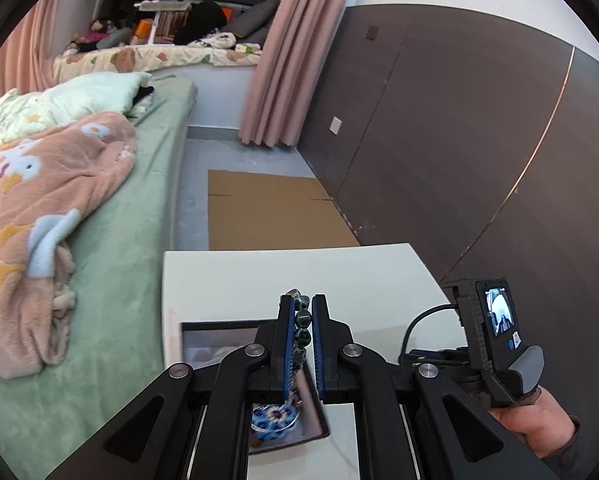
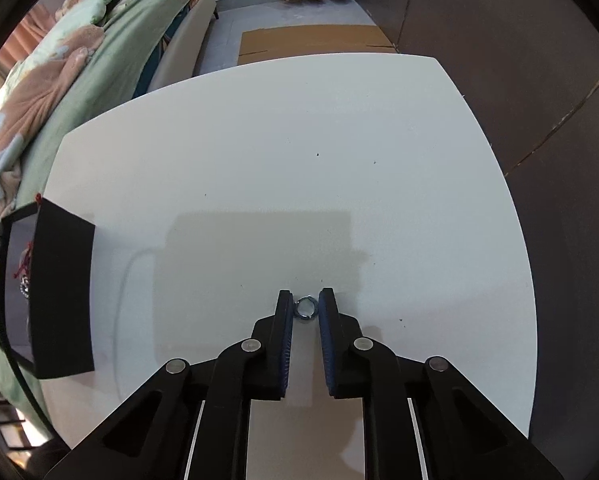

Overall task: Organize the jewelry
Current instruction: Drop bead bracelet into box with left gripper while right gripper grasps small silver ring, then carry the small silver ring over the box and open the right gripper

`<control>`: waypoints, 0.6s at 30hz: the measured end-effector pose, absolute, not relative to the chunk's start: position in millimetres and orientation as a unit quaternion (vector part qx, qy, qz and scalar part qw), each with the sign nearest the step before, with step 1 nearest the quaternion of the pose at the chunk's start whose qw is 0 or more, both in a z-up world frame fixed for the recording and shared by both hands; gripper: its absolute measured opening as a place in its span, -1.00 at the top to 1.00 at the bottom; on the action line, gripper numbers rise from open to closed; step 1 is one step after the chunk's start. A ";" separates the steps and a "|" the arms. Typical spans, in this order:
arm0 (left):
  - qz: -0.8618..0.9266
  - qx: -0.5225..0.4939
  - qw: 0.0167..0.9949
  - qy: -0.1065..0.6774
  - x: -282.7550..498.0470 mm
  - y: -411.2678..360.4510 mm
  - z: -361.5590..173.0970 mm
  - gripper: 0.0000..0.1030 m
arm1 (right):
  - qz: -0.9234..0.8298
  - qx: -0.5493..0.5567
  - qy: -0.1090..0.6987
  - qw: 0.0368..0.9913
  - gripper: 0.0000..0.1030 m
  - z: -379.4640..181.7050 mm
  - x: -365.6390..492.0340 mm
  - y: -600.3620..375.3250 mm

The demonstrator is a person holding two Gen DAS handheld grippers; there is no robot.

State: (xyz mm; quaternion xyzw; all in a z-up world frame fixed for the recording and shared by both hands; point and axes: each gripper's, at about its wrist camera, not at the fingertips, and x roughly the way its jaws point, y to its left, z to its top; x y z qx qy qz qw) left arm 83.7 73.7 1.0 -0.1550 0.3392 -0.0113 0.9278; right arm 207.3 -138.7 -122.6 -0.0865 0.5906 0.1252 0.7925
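Observation:
My left gripper (image 1: 302,300) is shut on a dark green bead bracelet (image 1: 301,326), which hangs between the pads above a black jewelry box (image 1: 219,330) on the white table (image 1: 339,276). A blue crocheted flower piece (image 1: 274,418) lies in the box below. In the right wrist view, my right gripper (image 2: 305,294) straddles a small silver ring (image 2: 305,307) lying on the white table (image 2: 299,140); the pads stand close on either side of it, without clearly squeezing it. The box (image 2: 61,288) stands at the table's left edge.
A bed with green sheet (image 1: 111,264) and peach blanket (image 1: 39,200) lies left of the table. A cardboard sheet (image 1: 271,212) lies on the floor beyond. A dark wall panel (image 1: 459,140) runs along the right. The right gripper's handle and hand (image 1: 511,368) are at the right.

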 end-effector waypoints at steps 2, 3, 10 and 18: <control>-0.007 -0.155 0.928 0.339 77.6 78.2 -0.1 0.84 | 0.123 -0.083 0.589 0.794 0.71 -121.8 204.0 -140.2; -0.005 -0.156 0.927 0.340 75.7 80.5 -0.8 0.84 | 0.122 -0.079 0.589 0.795 0.72 -121.7 202.8 -142.1; 0.005 -0.177 0.921 0.348 72.0 92.2 -10.6 0.82 | 0.159 -0.015 0.565 0.809 0.72 -100.7 186.3 -147.7; 0.030 -0.198 0.925 0.322 56.4 103.5 -4.7 -0.53 | 0.223 0.050 0.518 0.824 0.72 -69.4 163.7 -142.1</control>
